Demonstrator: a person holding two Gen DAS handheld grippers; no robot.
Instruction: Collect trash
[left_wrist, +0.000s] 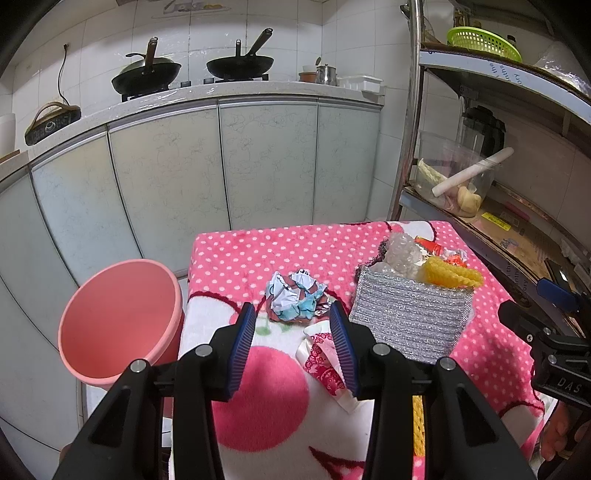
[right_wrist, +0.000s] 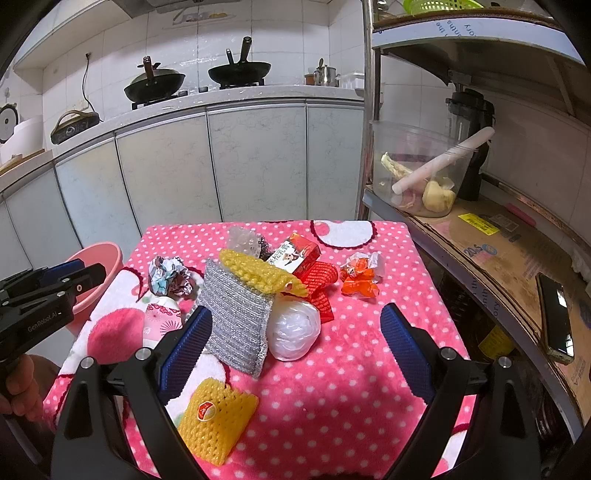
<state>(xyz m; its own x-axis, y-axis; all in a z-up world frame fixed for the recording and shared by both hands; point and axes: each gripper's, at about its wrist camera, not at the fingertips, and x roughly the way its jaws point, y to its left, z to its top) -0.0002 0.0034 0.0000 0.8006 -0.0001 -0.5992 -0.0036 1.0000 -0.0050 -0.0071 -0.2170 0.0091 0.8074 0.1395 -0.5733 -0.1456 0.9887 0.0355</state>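
Note:
Trash lies on a pink dotted cloth (right_wrist: 362, 354): a crumpled paper ball (left_wrist: 295, 298) (right_wrist: 170, 276), a silver foil pad (left_wrist: 410, 317) (right_wrist: 236, 317), yellow foam net (right_wrist: 258, 274), a white plastic wad (right_wrist: 293, 330), a red carton (right_wrist: 295, 256), an orange wrapper (right_wrist: 360, 278) and a yellow foam sleeve (right_wrist: 218, 417). My left gripper (left_wrist: 293, 347) is open above the cloth, the paper ball just beyond its tips and a flattened pink paper cup (left_wrist: 325, 354) against its right finger. My right gripper (right_wrist: 295, 350) stands wide open, the white wad between its tips.
A pink bin (left_wrist: 118, 321) (right_wrist: 98, 275) stands on the floor left of the table. Kitchen cabinets (left_wrist: 221, 158) with woks on the counter run behind. A metal shelf (right_wrist: 480, 240) with a clear tub and a phone lies close on the right.

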